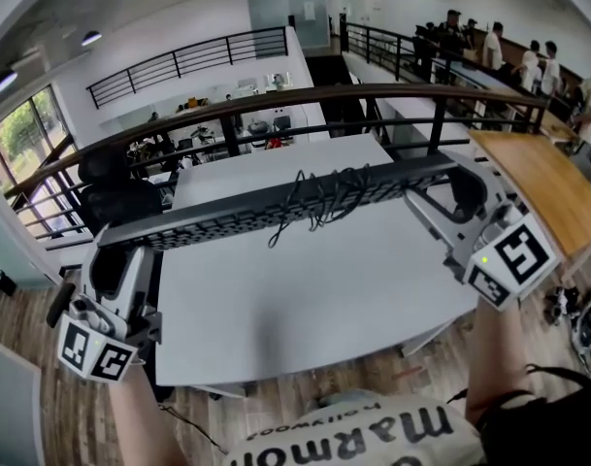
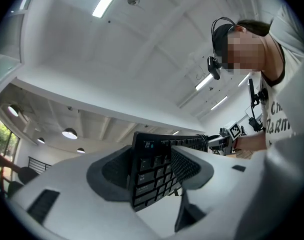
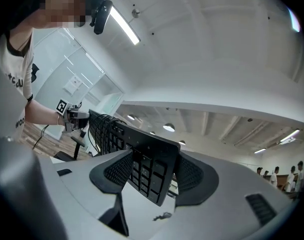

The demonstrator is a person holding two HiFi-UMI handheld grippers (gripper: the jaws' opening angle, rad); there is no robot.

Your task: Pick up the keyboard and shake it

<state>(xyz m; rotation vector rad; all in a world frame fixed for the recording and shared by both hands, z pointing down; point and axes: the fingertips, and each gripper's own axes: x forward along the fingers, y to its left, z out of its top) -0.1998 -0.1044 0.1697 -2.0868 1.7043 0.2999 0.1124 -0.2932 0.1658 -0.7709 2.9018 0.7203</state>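
Observation:
A long black keyboard [image 1: 276,205] hangs in the air above the white table [image 1: 305,299], held level by its two ends. My left gripper [image 1: 115,246] is shut on its left end, and the keys [image 2: 152,176] sit clamped between the dark pads [image 2: 112,171]. My right gripper [image 1: 460,187] is shut on the right end, whose keys [image 3: 149,171] stand between the pads [image 3: 194,176]. The keyboard's black cable [image 1: 324,202] is bunched and draped over its middle.
A dark railing [image 1: 276,105] runs behind the table, with desks and chairs on the floor below. A wooden tabletop [image 1: 547,183] stands at the right. Several people stand at the far right back [image 1: 528,61]. A black chair [image 1: 115,197] sits at the table's left.

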